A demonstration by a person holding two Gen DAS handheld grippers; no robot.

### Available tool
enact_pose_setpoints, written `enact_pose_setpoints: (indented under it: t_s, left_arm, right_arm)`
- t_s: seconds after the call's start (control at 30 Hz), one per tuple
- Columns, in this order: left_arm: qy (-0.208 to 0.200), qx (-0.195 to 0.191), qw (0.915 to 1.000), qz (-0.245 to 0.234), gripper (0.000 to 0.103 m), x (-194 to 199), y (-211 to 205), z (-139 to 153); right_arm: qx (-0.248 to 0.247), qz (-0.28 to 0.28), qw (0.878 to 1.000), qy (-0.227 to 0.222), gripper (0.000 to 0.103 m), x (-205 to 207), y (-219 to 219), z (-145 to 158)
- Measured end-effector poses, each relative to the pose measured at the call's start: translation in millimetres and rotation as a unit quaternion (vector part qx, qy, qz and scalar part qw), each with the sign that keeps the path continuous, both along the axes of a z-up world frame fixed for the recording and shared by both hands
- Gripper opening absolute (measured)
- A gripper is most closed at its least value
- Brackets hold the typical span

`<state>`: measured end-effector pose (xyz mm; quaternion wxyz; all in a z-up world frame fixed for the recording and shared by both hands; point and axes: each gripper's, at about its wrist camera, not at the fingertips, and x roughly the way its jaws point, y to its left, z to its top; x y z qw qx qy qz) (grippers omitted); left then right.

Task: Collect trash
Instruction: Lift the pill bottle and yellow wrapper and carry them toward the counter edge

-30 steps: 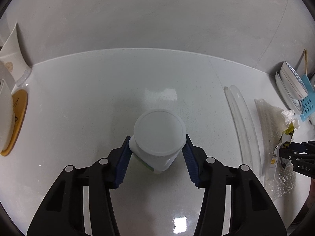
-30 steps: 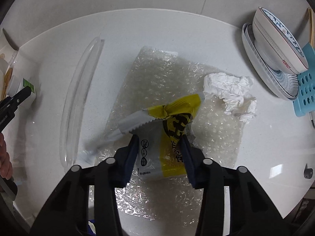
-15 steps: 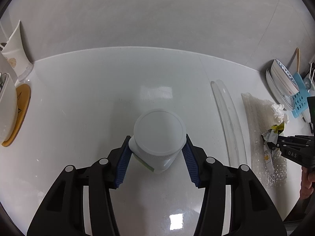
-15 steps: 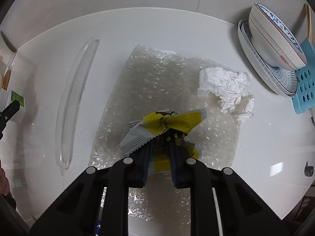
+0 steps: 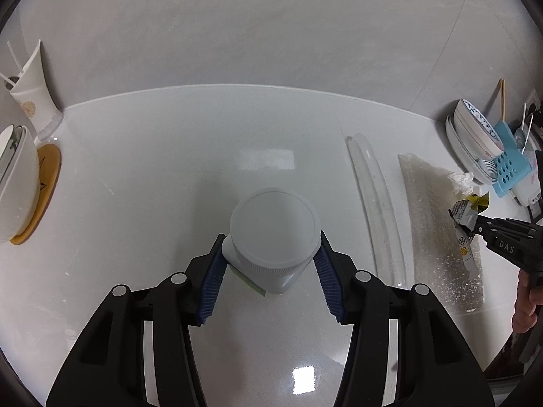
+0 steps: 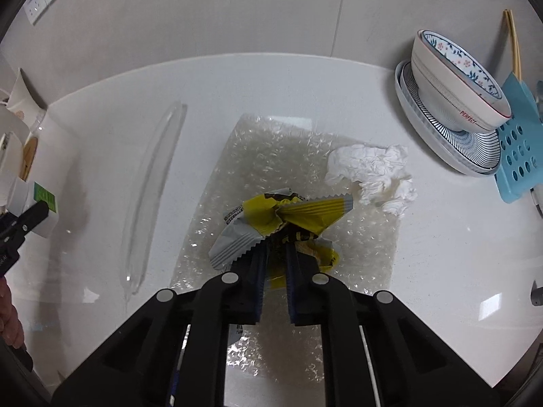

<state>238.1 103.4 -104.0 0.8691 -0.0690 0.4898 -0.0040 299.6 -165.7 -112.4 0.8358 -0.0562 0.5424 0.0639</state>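
So the right gripper (image 6: pixel 273 264) was clenched tight on the yellow snack wrapper (image 6: pixel 281 217), which stuck out forward past the fingertips, its long axis running crosswise to the fingers, crumpled in the middle. It sat just above the bubble wrap sheet (image 6: pixel 292 156), my landmark here. Crumpled tissue (image 6: pixel 370 169) lay on the sheet's far right corner, nearer the right hand than the left, so probably next up. Stacked bowls (image 6: pixel 454 101) and a blue rack (image 6: pixel 519 149) stood right of the sheet, close enough to bump. A clear plastic strip (image 6: pixel 152 190) lay left of the sheet. Further left, the left gripper (image 5: pixel 271 268) was grasping a white lidded jar (image 5: pixel 275 234), held clear of the white counter (image 5: pixel 152 169).
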Motion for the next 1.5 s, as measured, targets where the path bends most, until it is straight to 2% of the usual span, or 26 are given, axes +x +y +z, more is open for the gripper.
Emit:
enact_pose_setpoints:
  t_s: [0.37,0.87,1.13,1.5]
  left_arm:
    - [-0.005,0.004,1.0000,-0.006,0.050,-32,-15,21]
    - [0.007,0.005,0.9999,-0.007,0.050,-81,-45,38]
    - [0.008,0.002,0.9999,-0.013,0.050,-103,-64,43]
    - [0.008,-0.001,0.9999,-0.013,0.050,-133,-86,45]
  right_arm:
    - [0.028,-0.002,0.999,-0.032,0.009,-41,-11,36]
    - [0.056,0.003,0.997,-0.061,0.009,-94,-29,67]
    - [0.056,0.013,0.996,-0.072,0.010,-123,-38,76]
    - [0.072,0.023,0.995,-0.065,0.010,-164,-53,75]
